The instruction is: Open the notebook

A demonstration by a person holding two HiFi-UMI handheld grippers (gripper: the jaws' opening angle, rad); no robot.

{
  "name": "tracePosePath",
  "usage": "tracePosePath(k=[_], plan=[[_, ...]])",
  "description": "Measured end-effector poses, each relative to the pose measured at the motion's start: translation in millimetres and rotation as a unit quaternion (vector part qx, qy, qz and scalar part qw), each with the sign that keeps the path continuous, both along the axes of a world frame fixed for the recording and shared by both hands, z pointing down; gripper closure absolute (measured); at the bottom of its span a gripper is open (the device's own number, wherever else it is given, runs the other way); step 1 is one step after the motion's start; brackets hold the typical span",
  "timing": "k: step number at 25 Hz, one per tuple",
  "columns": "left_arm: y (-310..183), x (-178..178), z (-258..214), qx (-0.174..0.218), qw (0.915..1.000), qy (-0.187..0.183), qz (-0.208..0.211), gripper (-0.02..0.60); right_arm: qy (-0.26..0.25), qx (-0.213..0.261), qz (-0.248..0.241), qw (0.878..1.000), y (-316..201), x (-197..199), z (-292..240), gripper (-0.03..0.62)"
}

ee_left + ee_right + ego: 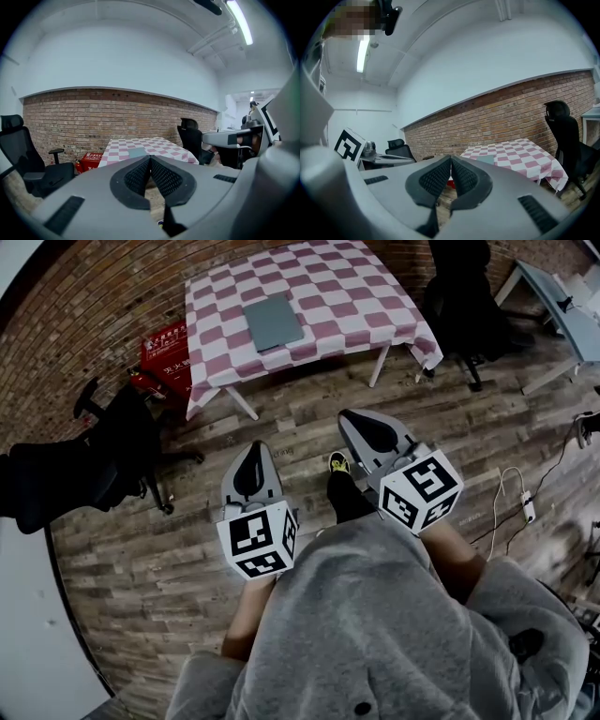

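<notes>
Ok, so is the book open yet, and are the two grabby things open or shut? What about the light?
Flat grey notebook: closed, lying flat on the pink-and-white checked table.
Left hand-held gripper: shut, holding nothing.
Right hand-held gripper: shut, holding nothing.
Long ceiling strip light: switched on.

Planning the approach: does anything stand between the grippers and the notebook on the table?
Nothing visible: only wooden floor separates the left gripper and right gripper from the table, where the closed notebook lies alone.
</notes>
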State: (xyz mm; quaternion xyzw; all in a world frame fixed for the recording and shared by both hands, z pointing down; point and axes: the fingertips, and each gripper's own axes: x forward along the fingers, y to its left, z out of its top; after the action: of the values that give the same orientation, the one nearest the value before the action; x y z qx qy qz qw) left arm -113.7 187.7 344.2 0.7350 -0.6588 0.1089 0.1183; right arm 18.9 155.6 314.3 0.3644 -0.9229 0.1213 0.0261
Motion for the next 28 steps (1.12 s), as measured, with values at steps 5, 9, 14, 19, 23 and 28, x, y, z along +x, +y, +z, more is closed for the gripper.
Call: tracePosePath(k=[5, 9, 14, 19, 23, 28], plan=[[-30, -5, 4, -0.002, 1.0000, 0.001, -0.001, 0.574, 0.002, -0.007, 0.004, 1.000, -31, -2, 5, 0.569], [-57, -8, 12, -0.011, 0.9999, 0.002, 0.000, 0.574, 0.007, -0.020, 0.012, 1.000, -57, -1, 14, 0.569], [-97, -16, 18, -0.015, 0.9999, 0.005, -0.007, 0.574, 0.007, -0.035, 0.019, 0.999, -99, -2, 21, 0.568], [-144, -18, 22, -0.017, 0.9998, 0.004, -0.006, 0.574, 0.008, -0.046, 0.028, 0.999, -148, -4, 27, 0.569], [-176, -17, 20, -0.023, 0.9997, 0.001, -0.002, 0.574, 0.009, -0.057, 0.028, 0.998, -180, -4, 29, 0.569], [-207, -20, 20, -0.029, 0.9995, 0.004, -0.009, 0.574, 0.012, -0.061, 0.027, 0.998, -212, -2, 30, 0.569]])
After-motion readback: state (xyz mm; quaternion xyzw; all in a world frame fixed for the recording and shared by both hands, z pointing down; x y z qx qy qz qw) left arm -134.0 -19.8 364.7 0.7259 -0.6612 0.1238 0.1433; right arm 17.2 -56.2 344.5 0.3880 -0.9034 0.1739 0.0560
